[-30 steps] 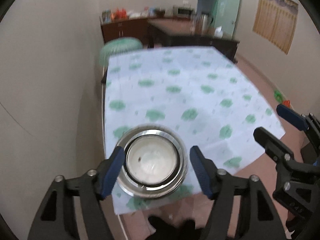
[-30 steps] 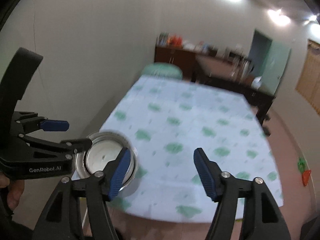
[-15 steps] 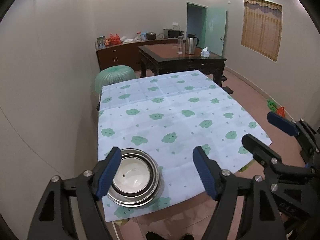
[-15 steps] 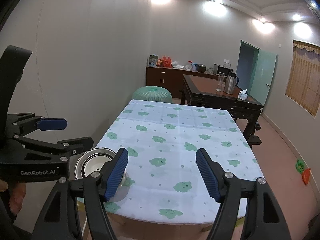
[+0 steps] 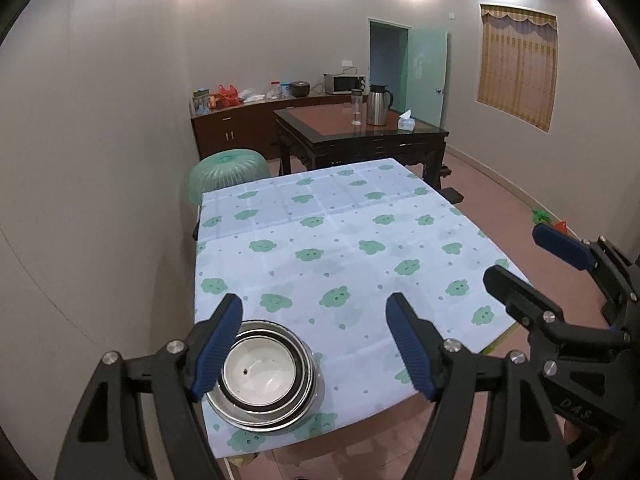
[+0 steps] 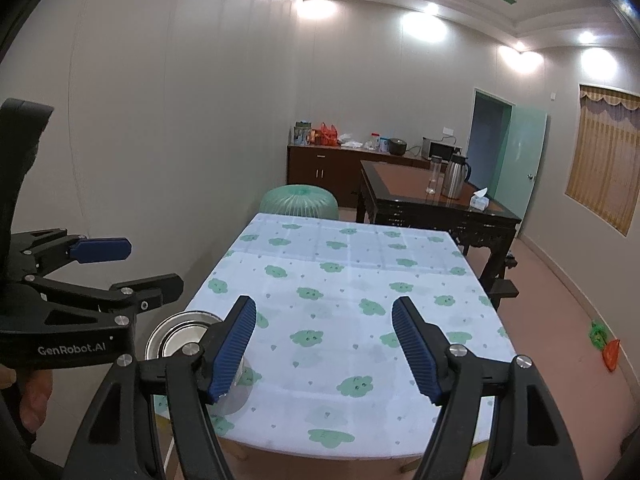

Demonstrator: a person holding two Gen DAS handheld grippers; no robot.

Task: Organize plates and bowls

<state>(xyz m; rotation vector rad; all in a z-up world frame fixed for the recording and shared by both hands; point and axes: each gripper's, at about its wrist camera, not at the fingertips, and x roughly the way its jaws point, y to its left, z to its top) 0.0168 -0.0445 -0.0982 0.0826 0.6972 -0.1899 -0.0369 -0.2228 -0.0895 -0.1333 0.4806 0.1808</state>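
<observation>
A stack of nested steel bowls (image 5: 264,376) with a white bowl inside stands at the near left corner of the table (image 5: 340,248), which has a pale blue cloth with green prints. It shows partly hidden in the right wrist view (image 6: 180,334). My left gripper (image 5: 316,344) is open and empty, held above and behind the stack, its left finger overlapping the stack's rim in view. My right gripper (image 6: 324,344) is open and empty, to the right of the left one, above the table's near edge.
A wall runs close along the table's left side. A green mesh food cover (image 5: 228,172) sits past the far end. A dark wooden table (image 5: 360,136) with a flask and a sideboard stand beyond. Pink floor lies to the right.
Both grippers have pulled back and up from the table. The bowl stack has stayed on the near left corner, no longer between the left fingers.
</observation>
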